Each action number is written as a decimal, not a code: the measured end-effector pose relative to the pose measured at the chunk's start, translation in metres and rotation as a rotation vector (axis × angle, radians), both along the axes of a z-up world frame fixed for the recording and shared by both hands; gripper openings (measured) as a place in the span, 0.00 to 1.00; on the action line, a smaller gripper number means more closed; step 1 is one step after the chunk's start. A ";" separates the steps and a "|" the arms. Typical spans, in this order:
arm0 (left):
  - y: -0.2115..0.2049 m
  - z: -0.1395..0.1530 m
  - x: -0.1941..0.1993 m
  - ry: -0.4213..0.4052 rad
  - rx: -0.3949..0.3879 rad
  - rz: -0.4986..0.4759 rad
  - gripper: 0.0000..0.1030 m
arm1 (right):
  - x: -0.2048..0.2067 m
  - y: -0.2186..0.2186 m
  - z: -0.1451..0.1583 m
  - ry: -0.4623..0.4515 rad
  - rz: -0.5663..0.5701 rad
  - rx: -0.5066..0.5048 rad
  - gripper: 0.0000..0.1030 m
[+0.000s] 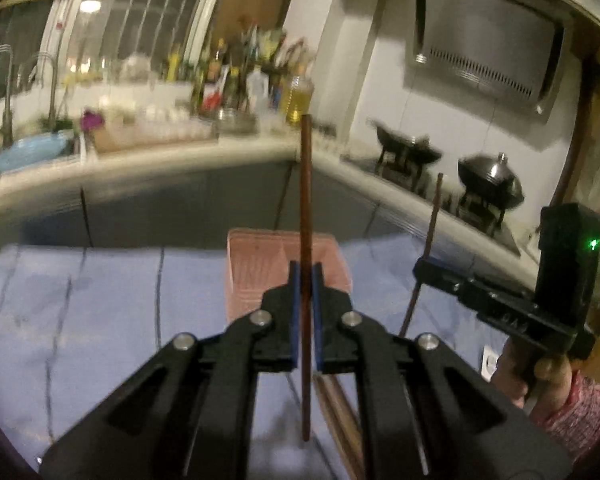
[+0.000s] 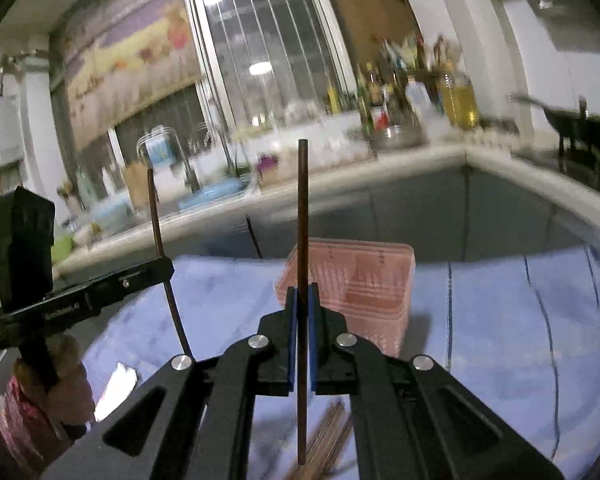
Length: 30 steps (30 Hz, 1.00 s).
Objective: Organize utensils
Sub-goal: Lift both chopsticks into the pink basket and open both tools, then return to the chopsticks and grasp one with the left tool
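Chopsticks up, 1 per side. Left hand-held gripper (image 1: pixel 305 280) pinching a dark chopstick (image 1: pixel 305 184) upright between blue pads; right hand-held gripper (image 2: pixel 302 300) pinching another chopstick (image 2: pixel 302 216) the same way, also standing upright. Both sticks gripped low of the middle, long ends poking high above the pads, short ends hanging below. More chopsticks (image 2: pixel 328 436) lying loose in a bundle on the blue cloth (image 2: pixel 500 320) over the desk, right under the jaws. Pink basket (image 2: pixel 364 280) just ahead, open top, probably the target. Best played by carrying each stick forward over the basket rim, keeping it upright, lowering the bottom tip inside, then letting go. Room to spare on the cloth to either side; the 2 tools close together, so worth keeping the sticks apart. Counter edge (image 1: pixel 180 168) well beyond the basket.
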<state>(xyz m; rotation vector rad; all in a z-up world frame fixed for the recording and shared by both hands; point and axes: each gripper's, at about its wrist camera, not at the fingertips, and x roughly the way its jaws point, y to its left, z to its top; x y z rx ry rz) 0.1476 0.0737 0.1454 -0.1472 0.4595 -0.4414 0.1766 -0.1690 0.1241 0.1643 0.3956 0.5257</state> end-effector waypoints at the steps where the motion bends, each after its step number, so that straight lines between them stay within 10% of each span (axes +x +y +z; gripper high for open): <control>1: 0.000 0.012 0.004 -0.035 0.004 0.012 0.05 | 0.010 0.004 0.013 -0.035 -0.013 0.008 0.05; 9: -0.028 0.045 0.081 -0.206 0.078 0.133 0.05 | 0.093 0.037 0.026 -0.160 -0.074 -0.026 0.05; 19: -0.047 -0.041 0.162 0.135 0.170 0.134 0.07 | 0.158 0.037 -0.035 0.087 0.046 -0.033 0.05; 24: -0.043 -0.020 0.149 0.141 0.213 0.166 0.32 | 0.162 0.037 -0.030 0.262 0.118 0.019 0.10; 28: -0.023 0.018 0.107 0.016 0.159 0.196 0.32 | 0.128 0.018 -0.005 0.177 0.062 0.085 0.15; 30: -0.011 0.028 0.061 -0.052 0.102 0.207 0.33 | 0.094 0.007 0.005 0.136 0.021 0.119 0.44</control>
